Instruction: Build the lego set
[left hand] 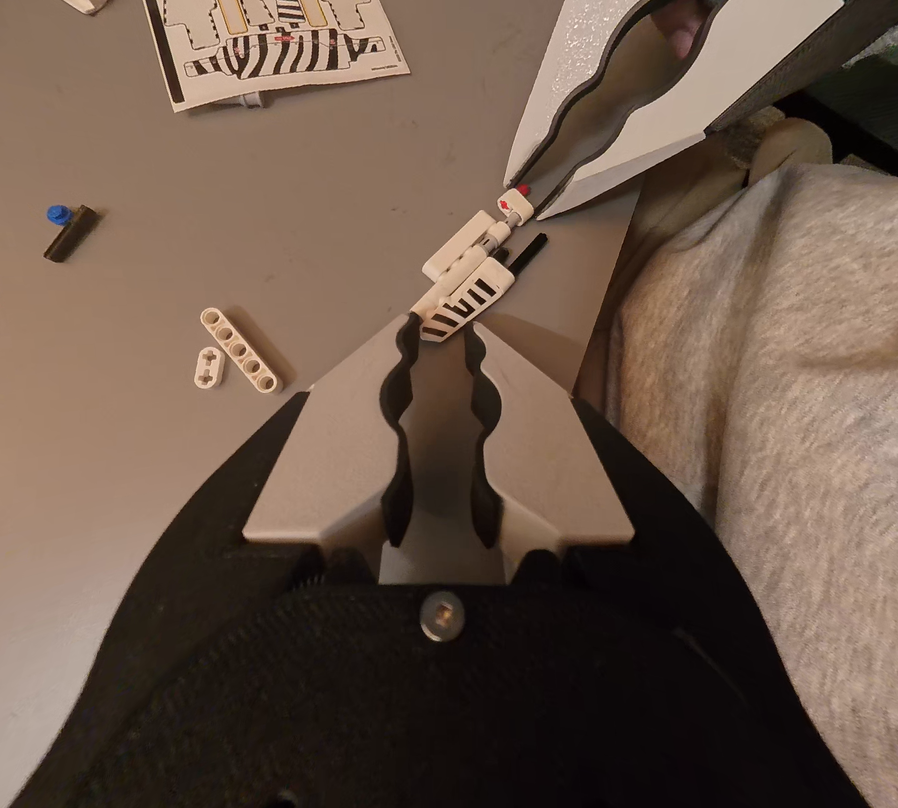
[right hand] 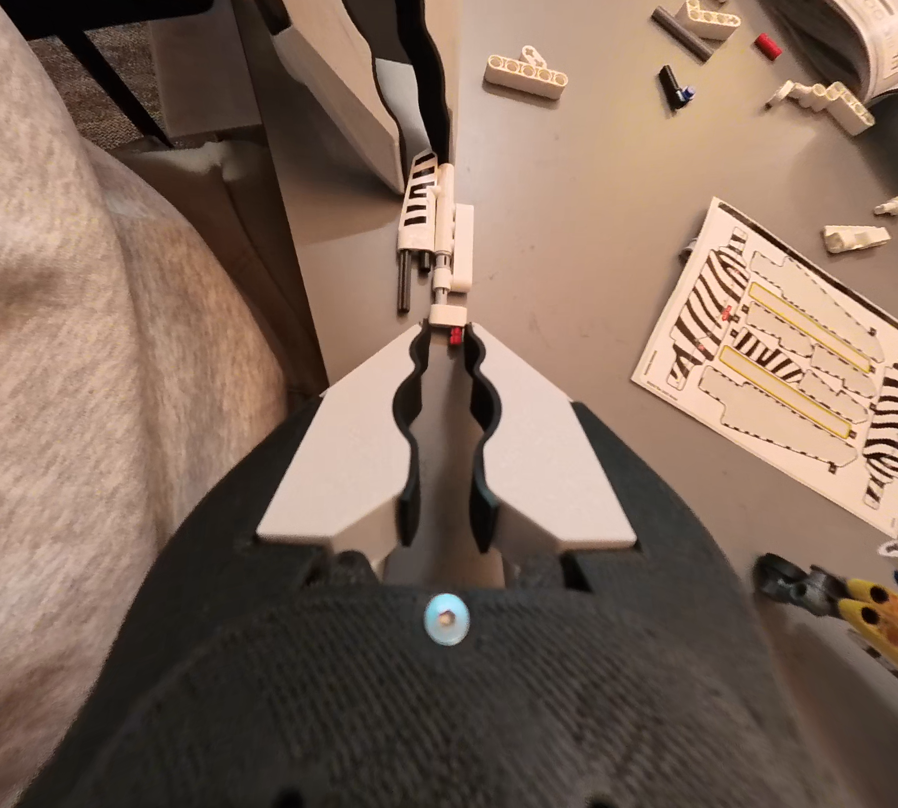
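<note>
I've got the sub-assembly [left hand: 469, 272] pinched from both ends: left gripper [left hand: 440, 327] nearly closed on its zebra-striped panel, right gripper [right hand: 444, 331] nearly closed on the small white connector with the red pin. It hangs between the 2 tips, at the table [left hand: 291, 201] edge. Build looks early: loose beams [left hand: 240, 349] beside the left tips, sticker sheet [right hand: 777, 371] partly used.

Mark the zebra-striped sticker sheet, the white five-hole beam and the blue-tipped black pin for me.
zebra-striped sticker sheet [left hand: 262, 2], left wrist view, sheet centre.
white five-hole beam [left hand: 240, 350], left wrist view, middle hole.
blue-tipped black pin [left hand: 70, 233], left wrist view, black shaft.
</note>
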Motion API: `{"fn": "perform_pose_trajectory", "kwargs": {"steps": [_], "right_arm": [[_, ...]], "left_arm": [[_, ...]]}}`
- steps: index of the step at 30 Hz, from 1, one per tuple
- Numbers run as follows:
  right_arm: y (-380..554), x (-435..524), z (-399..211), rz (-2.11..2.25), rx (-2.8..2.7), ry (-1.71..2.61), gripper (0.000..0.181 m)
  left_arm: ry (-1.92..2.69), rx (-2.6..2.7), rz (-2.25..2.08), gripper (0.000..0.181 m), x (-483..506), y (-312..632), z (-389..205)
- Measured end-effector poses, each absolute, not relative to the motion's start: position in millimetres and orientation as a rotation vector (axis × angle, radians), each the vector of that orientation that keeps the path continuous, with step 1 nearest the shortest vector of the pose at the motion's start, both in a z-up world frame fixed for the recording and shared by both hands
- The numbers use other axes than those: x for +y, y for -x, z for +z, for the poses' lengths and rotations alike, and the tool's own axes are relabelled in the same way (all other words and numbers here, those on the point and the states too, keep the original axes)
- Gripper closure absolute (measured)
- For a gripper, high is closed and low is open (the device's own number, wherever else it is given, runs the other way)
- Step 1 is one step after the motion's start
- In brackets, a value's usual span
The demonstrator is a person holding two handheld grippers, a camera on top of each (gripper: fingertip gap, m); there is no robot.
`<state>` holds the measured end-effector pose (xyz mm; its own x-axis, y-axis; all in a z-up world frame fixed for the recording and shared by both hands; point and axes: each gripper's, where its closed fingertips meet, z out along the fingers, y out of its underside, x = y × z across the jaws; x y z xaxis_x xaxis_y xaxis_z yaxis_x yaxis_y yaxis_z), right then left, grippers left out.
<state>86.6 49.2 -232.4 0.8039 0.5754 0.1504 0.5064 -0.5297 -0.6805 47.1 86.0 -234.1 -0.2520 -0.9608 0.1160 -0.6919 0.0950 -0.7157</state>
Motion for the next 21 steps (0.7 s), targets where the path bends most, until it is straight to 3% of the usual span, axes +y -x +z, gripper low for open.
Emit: {"fn": "perform_pose_trajectory", "kwargs": {"steps": [21], "right_arm": [[-88.7,49.2,-232.4,0.055,-0.955,2.264,0.168]], "left_arm": [[1.608,1.999,-0.948,0.166,85.0,-47.7,-233.4]]}}
